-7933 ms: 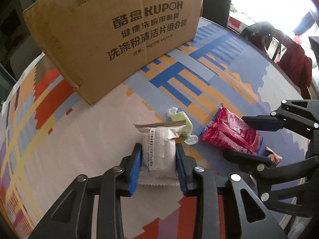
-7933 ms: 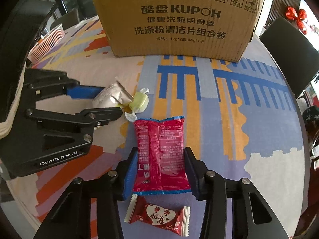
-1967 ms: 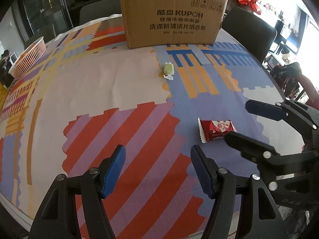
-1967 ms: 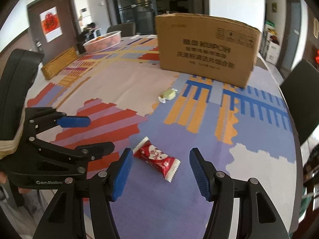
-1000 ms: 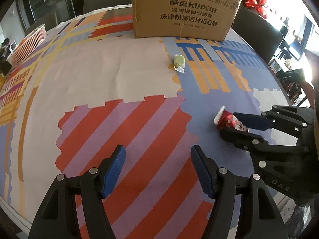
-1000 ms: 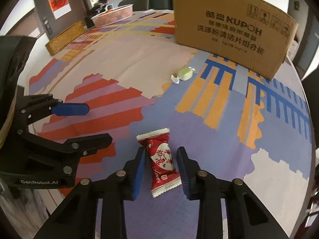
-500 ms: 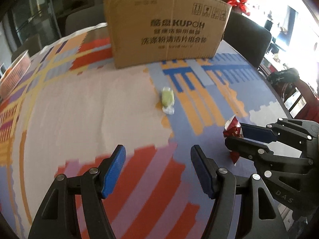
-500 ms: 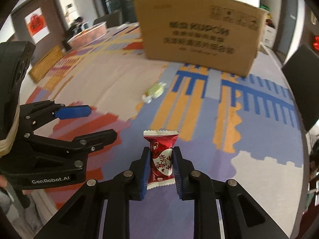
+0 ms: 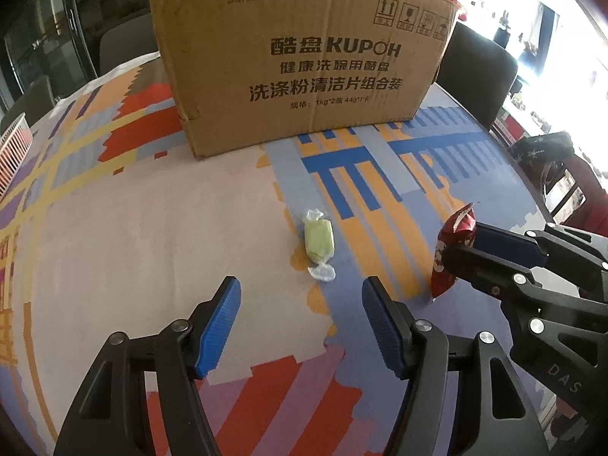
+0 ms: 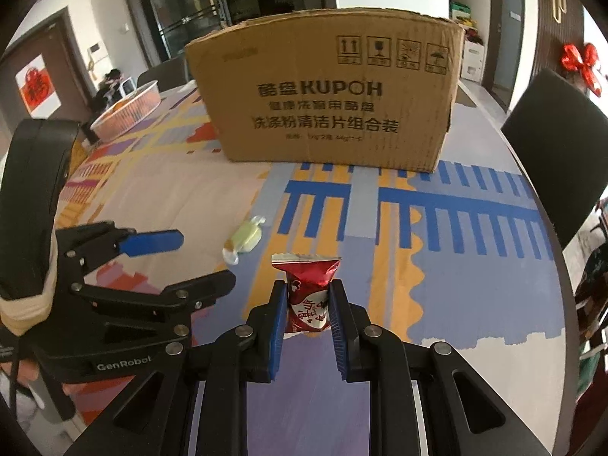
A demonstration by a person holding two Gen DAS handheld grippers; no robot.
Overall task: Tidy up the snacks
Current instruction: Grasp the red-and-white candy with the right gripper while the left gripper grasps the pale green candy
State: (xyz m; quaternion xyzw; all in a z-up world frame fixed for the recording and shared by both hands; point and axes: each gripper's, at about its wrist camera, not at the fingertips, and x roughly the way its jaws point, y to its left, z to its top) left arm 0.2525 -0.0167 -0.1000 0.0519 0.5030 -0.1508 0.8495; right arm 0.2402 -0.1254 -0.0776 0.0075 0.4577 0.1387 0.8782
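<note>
Just ahead of the left gripper [image 9: 300, 326], jaws apart, lies the green candy [image 9: 318, 242]; the right gripper [image 10: 307, 311] clamps the red snack [image 10: 306, 296].

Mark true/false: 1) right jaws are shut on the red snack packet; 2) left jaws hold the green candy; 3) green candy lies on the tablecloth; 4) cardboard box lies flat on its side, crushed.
1) True: the right gripper is clamped on the red snack packet.
2) False: the left gripper is open and empty; the green candy lies ahead of it.
3) True: it rests on the tablecloth.
4) False: the cardboard box stands upright, uncrushed.
</note>
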